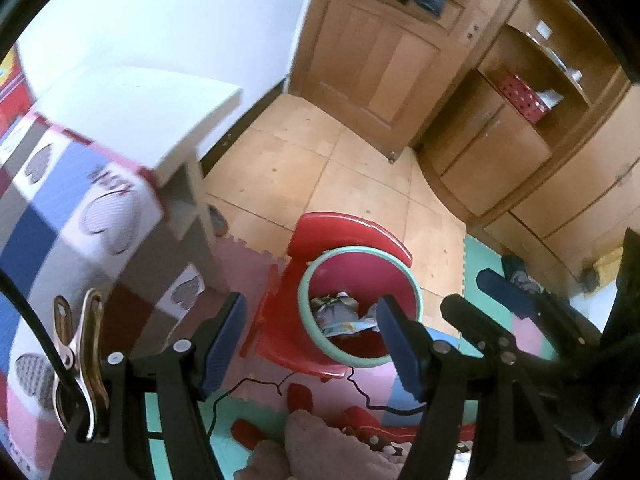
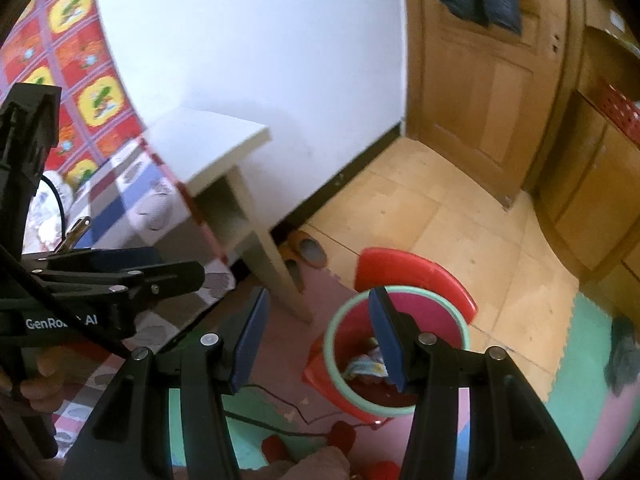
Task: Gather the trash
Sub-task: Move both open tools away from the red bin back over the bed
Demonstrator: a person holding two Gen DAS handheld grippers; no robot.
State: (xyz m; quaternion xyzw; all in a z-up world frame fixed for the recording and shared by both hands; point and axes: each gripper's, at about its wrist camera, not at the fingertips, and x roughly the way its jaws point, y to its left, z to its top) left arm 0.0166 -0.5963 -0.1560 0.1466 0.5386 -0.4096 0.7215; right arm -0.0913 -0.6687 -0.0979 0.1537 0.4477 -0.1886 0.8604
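A red bin with a pale green rim (image 1: 305,292) stands on a red plastic chair (image 1: 348,228) on the floor below me. Crumpled wrappers and paper (image 1: 335,311) lie inside it. My left gripper (image 1: 312,338) hangs above the bin's left side, open, with nothing between its blue pads. The right gripper (image 1: 520,308) shows at the right of that view. In the right wrist view my right gripper (image 2: 320,340) is open and empty over the bin's (image 2: 420,289) left edge, with the trash (image 2: 362,364) beside its right finger. The left gripper (image 2: 120,276) lies at the left there.
A white side table (image 1: 132,108) stands by the wall beside a bed with a patchwork cover (image 1: 60,200). A wooden door (image 1: 380,60) and cabinets (image 1: 500,152) are beyond. Foam mats (image 2: 592,344), a black cable (image 1: 360,394) and slippers (image 2: 312,252) are on the floor.
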